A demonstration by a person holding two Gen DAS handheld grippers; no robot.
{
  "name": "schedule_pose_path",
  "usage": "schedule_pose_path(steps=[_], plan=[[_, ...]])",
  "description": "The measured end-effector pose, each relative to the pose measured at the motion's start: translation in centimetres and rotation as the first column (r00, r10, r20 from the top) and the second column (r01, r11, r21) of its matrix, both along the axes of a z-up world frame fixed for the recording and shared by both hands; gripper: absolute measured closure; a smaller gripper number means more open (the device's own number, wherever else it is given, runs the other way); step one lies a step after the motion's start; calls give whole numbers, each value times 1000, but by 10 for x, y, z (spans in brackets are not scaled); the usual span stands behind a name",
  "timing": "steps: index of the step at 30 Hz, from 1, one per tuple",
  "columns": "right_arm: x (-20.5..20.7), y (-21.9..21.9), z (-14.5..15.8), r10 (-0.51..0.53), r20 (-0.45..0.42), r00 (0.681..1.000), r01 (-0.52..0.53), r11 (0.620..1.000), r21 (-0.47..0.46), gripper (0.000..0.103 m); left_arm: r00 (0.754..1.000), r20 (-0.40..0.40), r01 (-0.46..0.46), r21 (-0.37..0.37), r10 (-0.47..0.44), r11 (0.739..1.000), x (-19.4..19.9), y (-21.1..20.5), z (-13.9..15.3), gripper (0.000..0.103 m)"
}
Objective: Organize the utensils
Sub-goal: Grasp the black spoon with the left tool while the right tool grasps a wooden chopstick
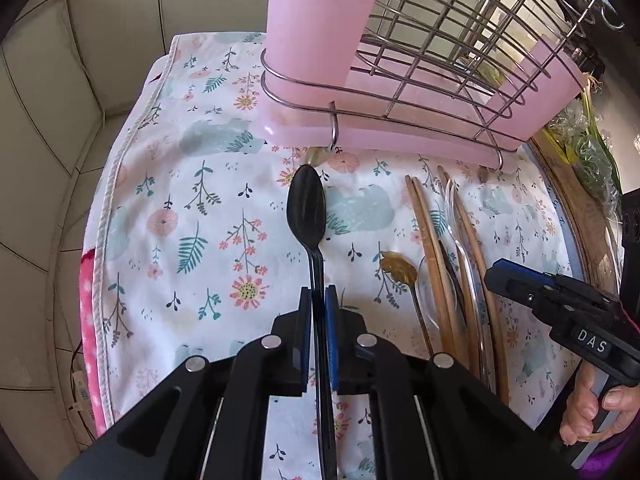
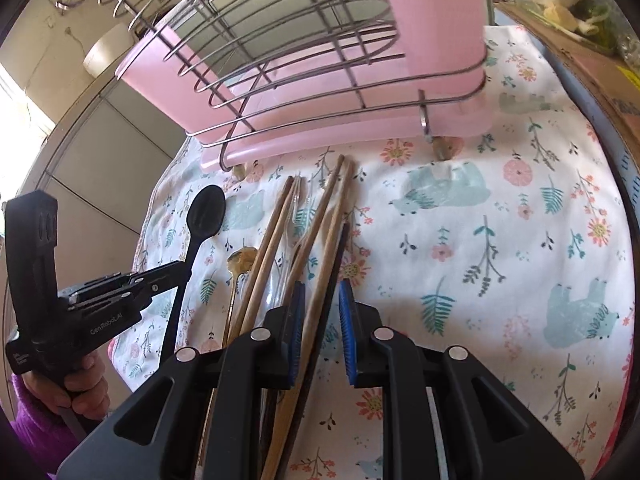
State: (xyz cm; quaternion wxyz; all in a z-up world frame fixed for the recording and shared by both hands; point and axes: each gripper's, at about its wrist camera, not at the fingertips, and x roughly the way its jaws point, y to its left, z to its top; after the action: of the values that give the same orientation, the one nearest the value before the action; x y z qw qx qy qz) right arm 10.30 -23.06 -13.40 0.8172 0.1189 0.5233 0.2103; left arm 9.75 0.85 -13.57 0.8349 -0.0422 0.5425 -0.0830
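Left tool (image 1: 319,300): pressed onto the black spoon (image 1: 306,204) handle; bowl points ahead.
Right tool (image 2: 320,300): spread, straddling the wooden chopsticks (image 2: 320,236) on the floral cloth (image 2: 480,240).
Gold spoon (image 2: 241,261): left of the chopsticks.
Rack (image 1: 440,40): wire, pink tray, beyond both tools.

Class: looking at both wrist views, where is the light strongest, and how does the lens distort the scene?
Left wrist view: even daylight, soft shadow beside the black spoon, pink holder bowed by the fisheye. Right wrist view: window glare blows out the left edge, wire rack curves strongly, floral cloth bulges, dark vignette in the corners.
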Motion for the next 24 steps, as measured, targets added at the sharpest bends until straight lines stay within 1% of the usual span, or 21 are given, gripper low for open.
schedule_pose_path(steps=[2,5,6,7,9,13,17,24], plan=[[4,8,-3,7,-3,1000,-7,999,-37,85,1000,-18,9,-1,-9,1000,5,1,-2,95],[10,13,-9,6,-22,1000,-7,998,-58,85,999,-39,25,6,-25,1000,11,0,-4,95],[12,15,-11,6,-27,1000,-8,998,-60,87,998,-50,29,7,-29,1000,14,-1,-5,95],[14,16,-12,6,-30,1000,-8,998,-59,93,998,-59,33,5,-32,999,15,-1,-6,95],[15,16,-13,-1,-31,1000,-1,998,-59,95,996,-80,34,-2,-34,999,19,-1,-7,95],[15,8,-13,-19,-37,999,18,1000,-21,96,995,-99,25,-32,-28,999,23,1,-9,95],[10,-4,-8,-39,-25,999,39,999,6,96,996,-84,21,-86,-29,996,20,2,-5,96],[-5,-30,2,-69,-3,998,69,996,63,96,999,26,28,-100,-26,995,1,7,24,97]])
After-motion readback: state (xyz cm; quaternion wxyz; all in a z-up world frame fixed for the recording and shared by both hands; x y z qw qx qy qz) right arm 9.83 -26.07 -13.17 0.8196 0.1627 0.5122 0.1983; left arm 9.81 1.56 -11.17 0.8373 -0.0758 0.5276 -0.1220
